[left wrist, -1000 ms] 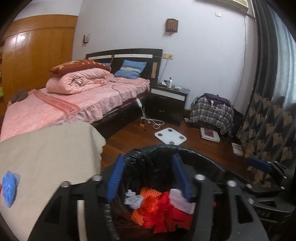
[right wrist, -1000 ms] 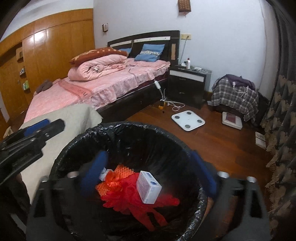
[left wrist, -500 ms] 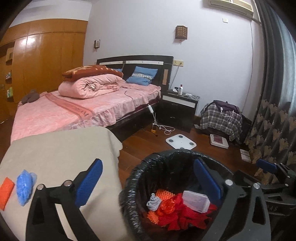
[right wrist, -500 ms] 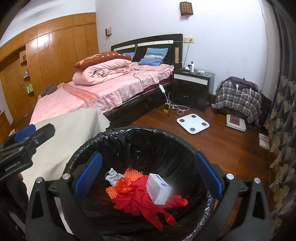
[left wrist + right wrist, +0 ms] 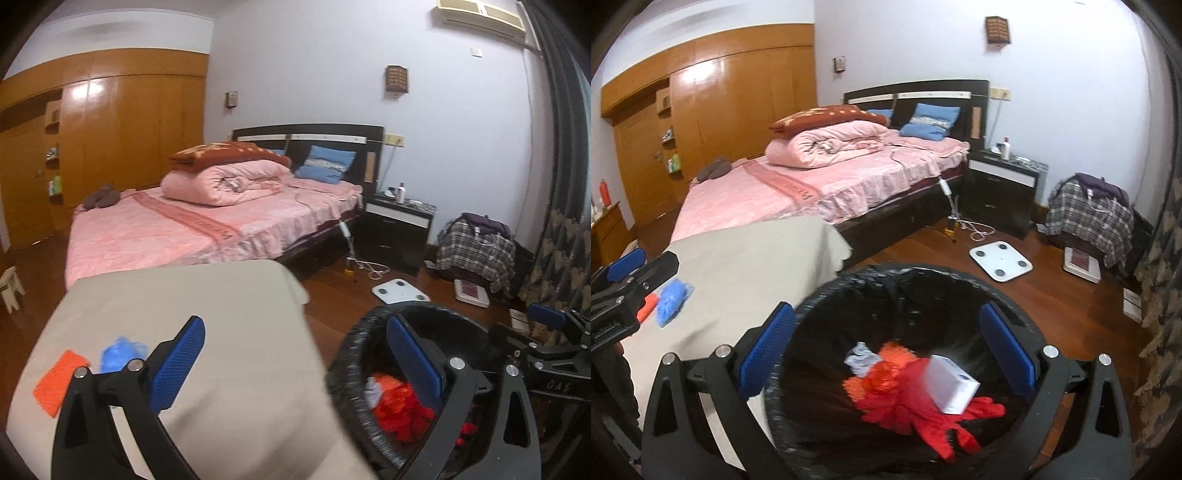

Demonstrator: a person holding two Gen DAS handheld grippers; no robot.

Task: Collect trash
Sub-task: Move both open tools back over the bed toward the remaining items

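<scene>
Your left tongs [image 5: 291, 363] stood released above the bench [image 5: 221, 332], facing the blue wad [image 5: 118, 352] and orange scrap [image 5: 59, 382]. Your right tongs [image 5: 886, 356], also released, hung over the trash bin [image 5: 820, 295], which sat beside the bench for short drops.

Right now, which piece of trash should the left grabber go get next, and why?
Probably move the left gripper toward the blue crumpled piece on the beige cloth. It is open and empty, and that piece lies just ahead beside the orange scrap. The bin already holds the white box and red glove.
</scene>
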